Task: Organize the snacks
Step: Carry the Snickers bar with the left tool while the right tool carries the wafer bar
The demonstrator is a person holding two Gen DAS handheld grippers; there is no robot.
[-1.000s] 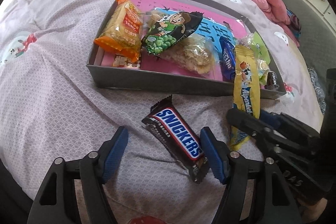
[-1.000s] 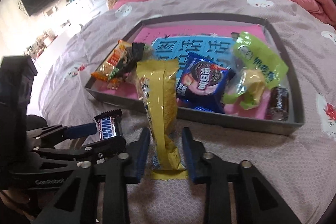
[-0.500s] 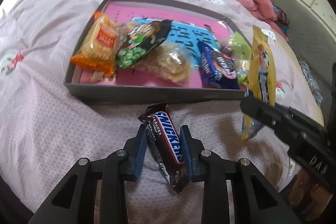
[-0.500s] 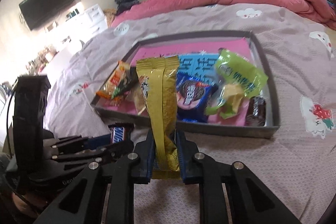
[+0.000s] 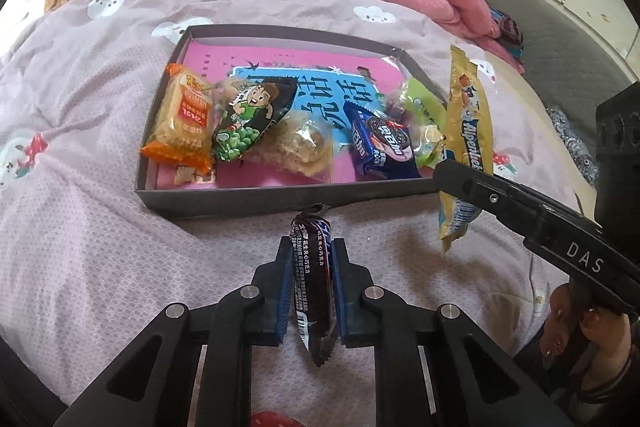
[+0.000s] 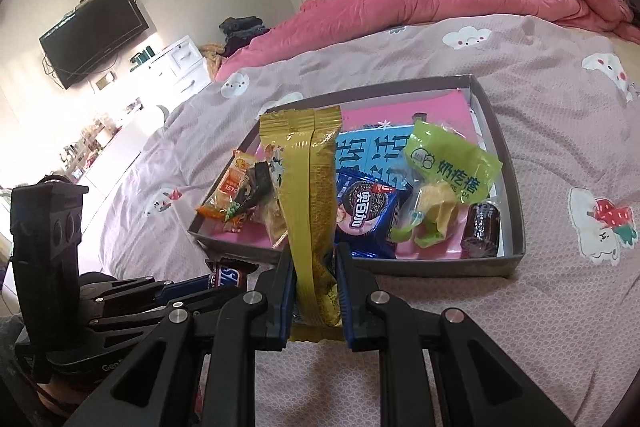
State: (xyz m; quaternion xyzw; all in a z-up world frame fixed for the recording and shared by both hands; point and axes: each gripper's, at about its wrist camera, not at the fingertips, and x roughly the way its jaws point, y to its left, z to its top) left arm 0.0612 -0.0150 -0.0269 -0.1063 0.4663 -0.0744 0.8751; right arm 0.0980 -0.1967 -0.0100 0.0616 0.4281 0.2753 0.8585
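Black jaws of my left gripper are clamping the Snickers, and my right gripper is pinching the yellow pack by its lower end; both snacks are hanging just short of the tray's near wall. Both grippers are tilting down toward the tray. Inside it, several snacks are already lying, so I'm judging these two the last to go in.
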